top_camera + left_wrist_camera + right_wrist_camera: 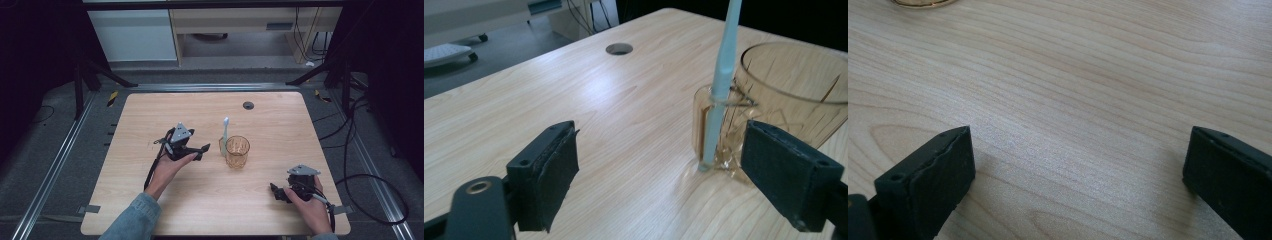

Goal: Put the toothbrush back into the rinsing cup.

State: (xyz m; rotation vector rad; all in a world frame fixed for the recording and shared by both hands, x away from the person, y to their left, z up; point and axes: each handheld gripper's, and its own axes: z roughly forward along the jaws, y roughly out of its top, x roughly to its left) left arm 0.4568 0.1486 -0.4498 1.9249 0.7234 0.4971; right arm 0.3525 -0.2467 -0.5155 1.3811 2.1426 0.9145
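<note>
A clear amber cup [237, 151] stands upright near the table's middle. A pale blue toothbrush [225, 131] stands on end, threaded through the handle on the cup's left side. In the left gripper view the toothbrush [723, 80] and the cup [794, 95] are close ahead, right of centre. My left gripper [202, 151] sits open just left of the cup, touching nothing; its jaws [664, 155] stand wide apart over bare wood. My right gripper [276, 192] rests open near the front right of the table, jaws [1073, 150] empty. The cup's base [923, 2] peeks in at the top of the right gripper view.
A round cable hole [248, 105] lies in the wooden tabletop [280, 125] behind the cup, also seen as a cable hole [619, 48] in the left gripper view. Black cables [370, 185] trail on the floor at the right. A white cabinet [132, 35] stands beyond the table.
</note>
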